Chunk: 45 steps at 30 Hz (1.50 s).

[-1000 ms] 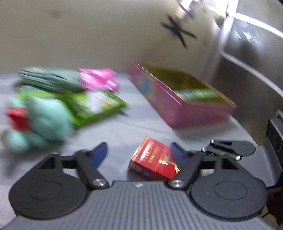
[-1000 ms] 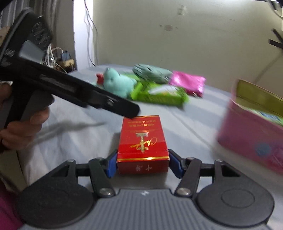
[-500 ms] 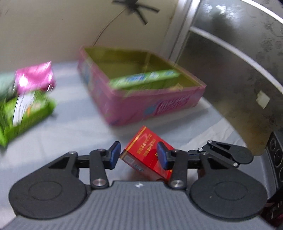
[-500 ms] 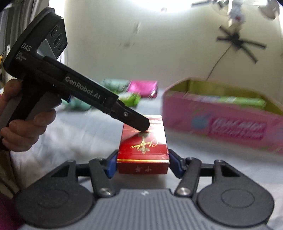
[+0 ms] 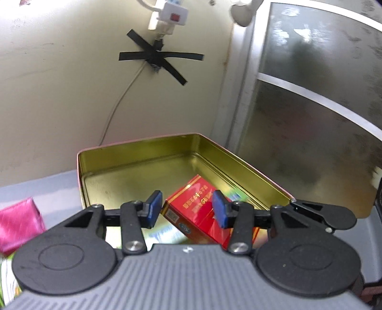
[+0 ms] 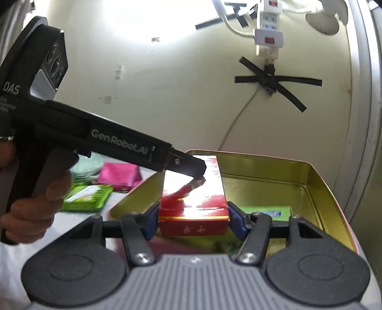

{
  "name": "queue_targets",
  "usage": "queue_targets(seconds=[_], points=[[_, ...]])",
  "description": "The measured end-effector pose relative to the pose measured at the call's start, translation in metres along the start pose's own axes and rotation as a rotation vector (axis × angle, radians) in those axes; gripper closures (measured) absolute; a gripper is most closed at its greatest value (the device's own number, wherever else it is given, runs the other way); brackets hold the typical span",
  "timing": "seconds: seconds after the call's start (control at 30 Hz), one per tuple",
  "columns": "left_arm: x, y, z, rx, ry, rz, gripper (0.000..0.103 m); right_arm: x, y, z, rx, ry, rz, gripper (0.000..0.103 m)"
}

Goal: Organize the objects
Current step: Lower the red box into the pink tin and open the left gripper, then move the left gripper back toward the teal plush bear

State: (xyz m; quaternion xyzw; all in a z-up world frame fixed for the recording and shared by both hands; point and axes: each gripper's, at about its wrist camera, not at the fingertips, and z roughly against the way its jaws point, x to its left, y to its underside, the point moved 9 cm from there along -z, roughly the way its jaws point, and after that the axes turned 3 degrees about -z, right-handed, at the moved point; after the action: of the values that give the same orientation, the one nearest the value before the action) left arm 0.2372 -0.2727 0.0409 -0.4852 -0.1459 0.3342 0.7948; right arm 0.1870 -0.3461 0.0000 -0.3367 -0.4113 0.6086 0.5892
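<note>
Both grippers hold one red cigarette pack [image 5: 195, 209] over the open pink tin with a gold inside [image 5: 143, 167]. My left gripper [image 5: 187, 209] is shut on the pack, its blue pads [image 5: 152, 207] against the pack's corner and face. My right gripper [image 6: 194, 220] is shut on the same pack [image 6: 193, 212] at its near end, with the left gripper's body [image 6: 107, 140] reaching over the pack from the left. A green packet [image 6: 267, 212] lies in the tin [image 6: 310, 190] under the pack.
A pink foil packet [image 5: 19, 224] and a green packet [image 6: 88, 198] lie on the grey table left of the tin. Behind stands a cream wall with a taped cable and power strip [image 5: 170, 14]. A frosted glass door [image 5: 310, 119] is at the right.
Both grippers carried the red pack from the table up over the tin. The left gripper closed on the pack during this move. The plush toy and green packets have left the left view.
</note>
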Motion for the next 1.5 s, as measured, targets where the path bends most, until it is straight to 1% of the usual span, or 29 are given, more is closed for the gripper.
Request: queue_targets(seconds=[0.13,0.2,0.23,0.27,0.3,0.33,0.37,0.43,0.53,0.63,0.8,0.9,1.07,1.27,1.4,1.5], points=[[0.009,-0.009,-0.028,0.015,-0.055,0.017,0.054,-0.018,-0.006,-0.041,0.053,-0.007,-0.023,0.046],[0.015,-0.008,-0.041,0.034,-0.081,0.026,0.051,-0.017,-0.002,-0.052,0.069,0.029,-0.015,0.045],[0.018,-0.006,-0.046,0.044,-0.101,0.033,0.051,-0.021,-0.004,-0.061,0.066,0.069,-0.012,0.037],[0.021,-0.005,-0.049,0.051,-0.122,0.041,0.051,-0.024,-0.004,-0.067,0.060,0.098,-0.016,0.033],[0.024,-0.003,-0.049,0.057,-0.140,0.052,0.051,-0.027,-0.004,-0.069,0.051,0.116,-0.026,0.032],[0.027,0.000,-0.049,0.060,-0.151,0.062,0.048,-0.027,-0.004,-0.071,0.042,0.117,-0.037,0.032],[0.028,0.003,-0.045,0.060,-0.162,0.064,0.048,-0.025,-0.004,-0.070,0.030,0.110,-0.051,0.032],[0.029,0.008,-0.036,0.053,-0.188,0.052,0.048,-0.019,-0.002,-0.066,0.007,0.106,-0.061,0.032],[0.028,0.018,-0.016,0.046,-0.225,0.030,0.048,-0.004,0.005,-0.049,-0.024,0.105,-0.051,0.032],[0.026,0.026,0.009,0.026,-0.237,0.029,0.047,0.014,0.009,-0.026,-0.067,0.099,-0.040,0.032],[0.025,0.041,0.047,0.006,-0.257,0.047,0.044,0.048,0.017,0.008,-0.130,0.057,-0.055,0.032],[0.030,0.053,0.069,0.005,-0.285,0.052,0.041,0.067,0.025,0.021,-0.143,0.034,-0.067,0.032],[0.048,0.080,0.097,0.042,-0.356,0.066,0.040,0.101,0.043,0.025,-0.102,-0.036,-0.098,0.032],[0.081,0.119,0.117,0.115,-0.424,0.130,0.040,0.137,0.068,0.006,0.011,-0.099,-0.109,0.032],[0.104,0.142,0.131,0.139,-0.471,0.168,0.040,0.158,0.080,-0.004,0.069,-0.114,-0.094,0.032],[0.119,0.157,0.143,0.146,-0.513,0.173,0.040,0.169,0.087,-0.012,0.112,-0.116,-0.084,0.032]])
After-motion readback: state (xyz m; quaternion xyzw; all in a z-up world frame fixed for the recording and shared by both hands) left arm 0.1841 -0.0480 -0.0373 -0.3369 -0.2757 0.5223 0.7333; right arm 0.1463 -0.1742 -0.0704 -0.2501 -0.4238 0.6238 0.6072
